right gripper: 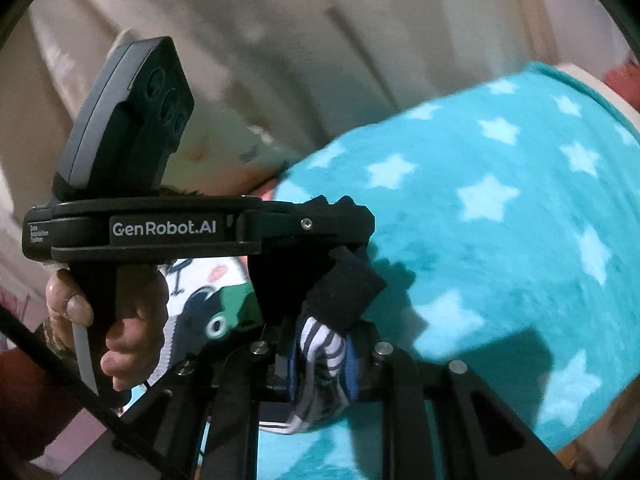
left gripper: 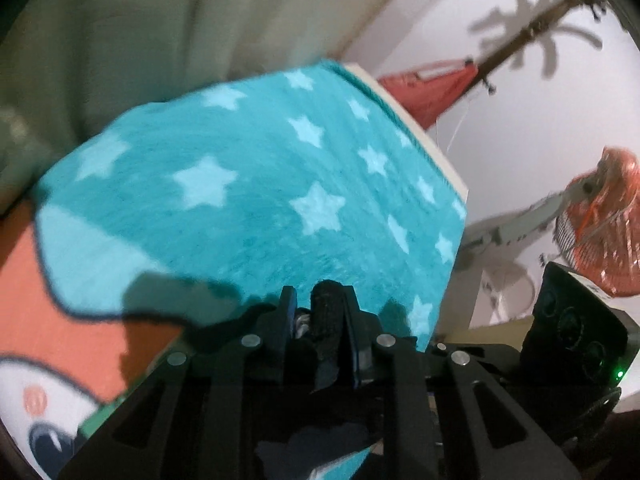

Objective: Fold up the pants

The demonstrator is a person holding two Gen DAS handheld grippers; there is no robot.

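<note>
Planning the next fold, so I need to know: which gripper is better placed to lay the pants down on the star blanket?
Neither clearly: both the left gripper and right gripper are shut on the pants, side by side above the star blanket.

The left claw (right gripper: 352,264) sits just left of the right claw (right gripper: 324,356), both above the blanket (right gripper: 500,240).

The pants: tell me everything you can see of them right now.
The dark navy fabric pants with a white-and-navy striped waistband show only as small bunched folds. The right claw is shut on the striped band and a dark fold above it. The left claw is shut on a dark, ribbed-looking fold. Both grips sit over the teal fleece blanket with pale stars. The legs are out of view.
</note>
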